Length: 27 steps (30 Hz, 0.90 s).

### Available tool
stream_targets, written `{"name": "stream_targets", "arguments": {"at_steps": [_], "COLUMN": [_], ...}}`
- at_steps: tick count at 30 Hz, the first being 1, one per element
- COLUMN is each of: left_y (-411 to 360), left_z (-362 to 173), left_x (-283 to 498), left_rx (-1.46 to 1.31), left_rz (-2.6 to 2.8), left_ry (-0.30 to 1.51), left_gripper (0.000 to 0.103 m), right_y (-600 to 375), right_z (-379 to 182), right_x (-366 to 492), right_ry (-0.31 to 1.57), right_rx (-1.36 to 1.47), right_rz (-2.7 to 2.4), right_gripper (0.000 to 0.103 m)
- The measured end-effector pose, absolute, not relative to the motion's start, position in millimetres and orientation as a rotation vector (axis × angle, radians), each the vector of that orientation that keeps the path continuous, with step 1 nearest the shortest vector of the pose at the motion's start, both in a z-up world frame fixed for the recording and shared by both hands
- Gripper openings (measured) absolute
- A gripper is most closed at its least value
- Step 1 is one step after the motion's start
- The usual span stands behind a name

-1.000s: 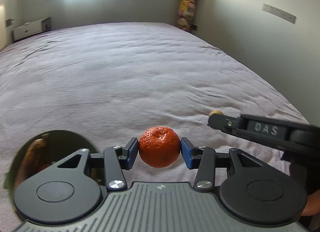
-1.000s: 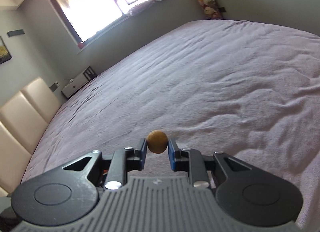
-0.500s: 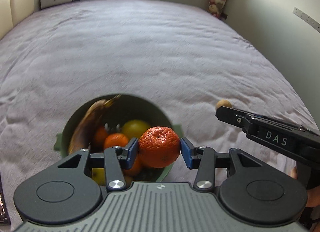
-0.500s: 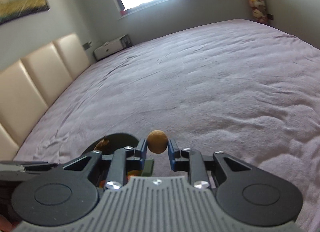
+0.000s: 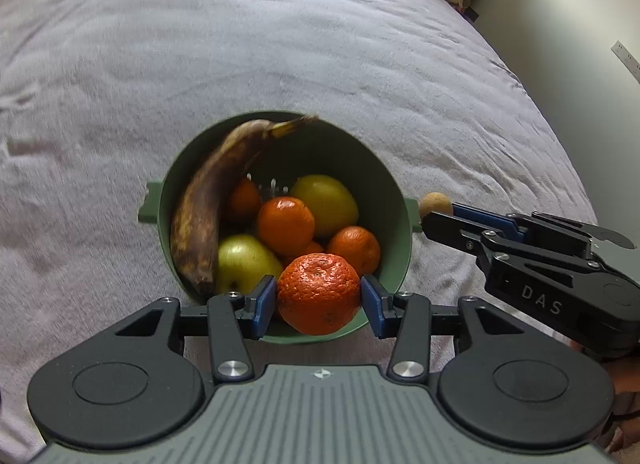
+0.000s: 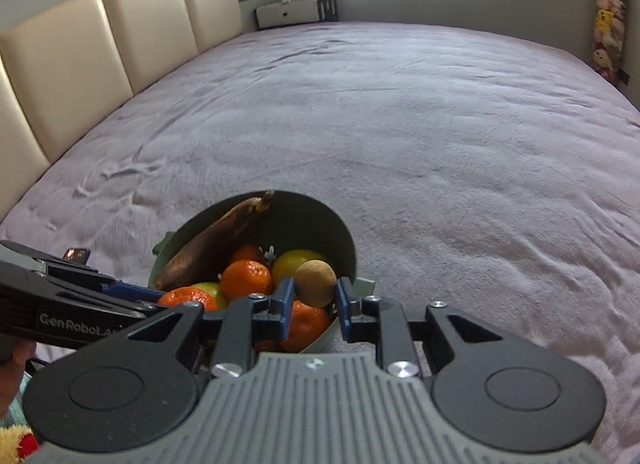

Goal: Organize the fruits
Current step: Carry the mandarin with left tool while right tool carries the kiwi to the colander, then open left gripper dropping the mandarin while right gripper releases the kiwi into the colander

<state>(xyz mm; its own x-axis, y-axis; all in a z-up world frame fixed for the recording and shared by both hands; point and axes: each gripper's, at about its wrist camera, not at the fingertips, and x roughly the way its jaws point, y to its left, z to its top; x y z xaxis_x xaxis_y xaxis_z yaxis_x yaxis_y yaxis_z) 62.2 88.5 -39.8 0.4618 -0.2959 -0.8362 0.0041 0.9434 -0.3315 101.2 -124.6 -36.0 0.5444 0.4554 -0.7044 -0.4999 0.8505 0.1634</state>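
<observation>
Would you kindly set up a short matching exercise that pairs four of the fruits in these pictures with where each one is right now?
Things:
1. tangerine
2. small brown fruit
3. banana
4. lemon

Places:
A. leaning along the inner wall of the green bowl, tip at the rim
B. clamped in the left tongs over the bowl's near edge
C. lying in the bowl among the oranges
D. clamped in the right tongs beside the bowl's rim

Pairs: 1-B, 2-D, 3-A, 4-C
</observation>
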Motion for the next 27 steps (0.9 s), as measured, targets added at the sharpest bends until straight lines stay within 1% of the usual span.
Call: {"name": "stream_targets", "arguments": {"at_steps": [13,25,27], "left_y": [79.3,75.8,75.5], "left_z": [-65.2,-77.8,-78.1], "left_x": [75.5,85.7,86.1], "left_rx": [-0.303,-0.305,-0.306], "left_rz": [-0.237,-0.233,-0.238], "left_ry": [1.142,1.184,1.188], "left_gripper": [0.052,0.053,0.059], "right_y": [-121.7,-118.0,-117.0], "right_z": [-50.7,-61.1,-61.7], "right_x": [119.3,126.9,127.6], "right_ry": [0.857,0.888,0.890], "right_rx": [-0.050,-0.038,-0.039], "right_rz": [0.516,0.524,0.525], "right_gripper": [0.019,0.019,0.019]}}
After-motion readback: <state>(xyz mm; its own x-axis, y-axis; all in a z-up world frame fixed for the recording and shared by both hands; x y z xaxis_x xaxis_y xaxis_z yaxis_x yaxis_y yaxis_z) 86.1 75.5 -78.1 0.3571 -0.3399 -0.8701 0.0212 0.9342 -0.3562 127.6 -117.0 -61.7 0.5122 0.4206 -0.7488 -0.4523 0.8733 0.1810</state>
